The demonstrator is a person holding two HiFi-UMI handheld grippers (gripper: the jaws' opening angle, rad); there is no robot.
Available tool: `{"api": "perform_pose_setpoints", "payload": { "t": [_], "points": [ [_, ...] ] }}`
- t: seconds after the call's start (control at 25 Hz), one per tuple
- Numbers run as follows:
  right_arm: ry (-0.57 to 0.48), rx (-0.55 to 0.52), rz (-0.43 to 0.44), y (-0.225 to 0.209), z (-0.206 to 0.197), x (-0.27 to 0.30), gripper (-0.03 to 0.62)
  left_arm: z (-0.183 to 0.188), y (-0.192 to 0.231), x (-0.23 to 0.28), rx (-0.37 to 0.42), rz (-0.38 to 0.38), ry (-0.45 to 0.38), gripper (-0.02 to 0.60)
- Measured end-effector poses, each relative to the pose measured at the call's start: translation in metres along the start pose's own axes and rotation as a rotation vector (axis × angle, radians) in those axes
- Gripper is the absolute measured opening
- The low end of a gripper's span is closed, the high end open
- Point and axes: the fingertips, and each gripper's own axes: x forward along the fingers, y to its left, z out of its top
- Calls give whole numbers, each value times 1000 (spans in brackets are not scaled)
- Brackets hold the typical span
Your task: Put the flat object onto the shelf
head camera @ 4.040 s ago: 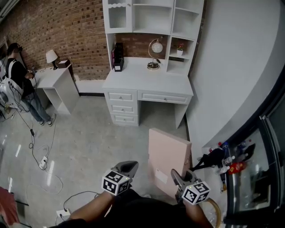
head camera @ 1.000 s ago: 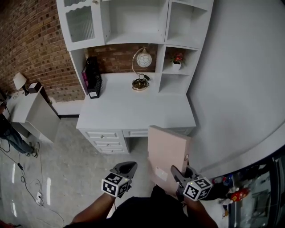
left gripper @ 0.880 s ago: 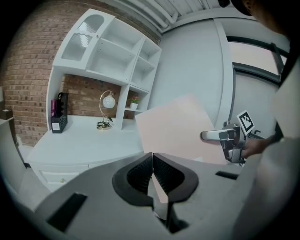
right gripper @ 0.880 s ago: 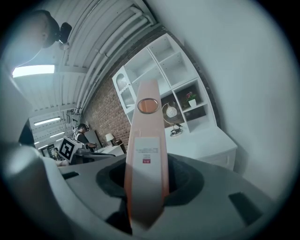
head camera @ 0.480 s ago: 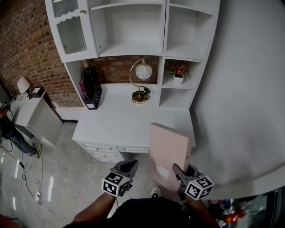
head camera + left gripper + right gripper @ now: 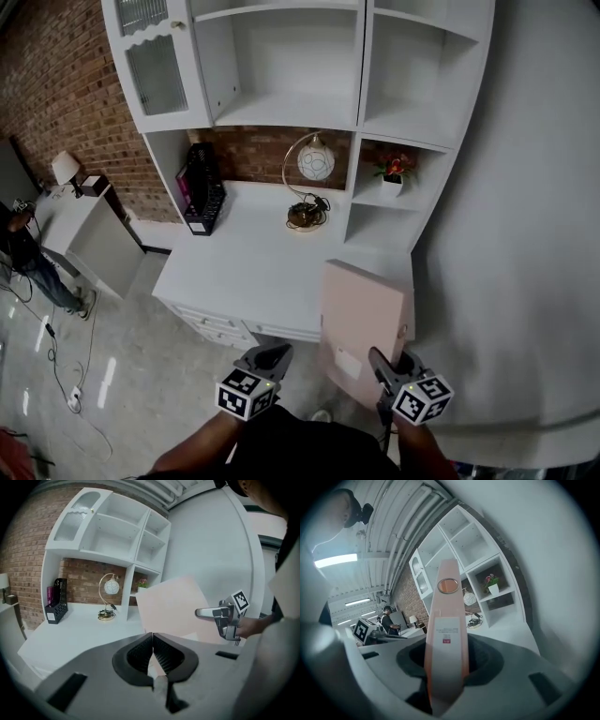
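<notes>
**A:** Where do we have the binder (image 6: pixel 364 314)?

**B:** It stands upright in our right gripper (image 6: pixel 386 367). The jaws are parted only by the binder's thickness and press on both covers at its lower right corner. The spine, with its ring hole and label, faces that gripper's camera.

**A:** And our left gripper (image 6: pixel 273 355)?

**B:** Its jaws are pressed tight together with nothing between them. We hold it just left of the binder's lower left corner, apart from it.

**A:** What do we see past the binder?

**B:** It hangs in front of the right front part of the white desk (image 6: pixel 239 267); we cannot tell if it touches. Further back on the desk are a lamp (image 6: pixel 314 178) with a round globe and, to the left, a black file rack (image 6: pixel 202 192). A small plant (image 6: pixel 394 172) sits in the cubby on the right. The shelf (image 6: pixel 281 111) rises above them. A person (image 6: pixel 26 255) stands far off on the left.
</notes>
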Motion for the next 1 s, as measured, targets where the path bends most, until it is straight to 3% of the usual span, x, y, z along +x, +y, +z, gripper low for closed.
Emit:
{"api": "perform_pose_setpoints", "payload": {
  "t": [0.32,0.56,0.8,1.0],
  "points": [
    [-2,11,-10,-10,12,35,167,5,39,18,-15,16,13,5],
    [-43,16,-69,-14,45,66,167,51,80,40,44,-25,-21,5],
    [-151,25,-140,-15,94,91,167,84,129,51,78,-62,-54,6],
    [-248,45,-188,-13,123,104,167,82,158,61,80,-106,-32,5]
  ]
}}
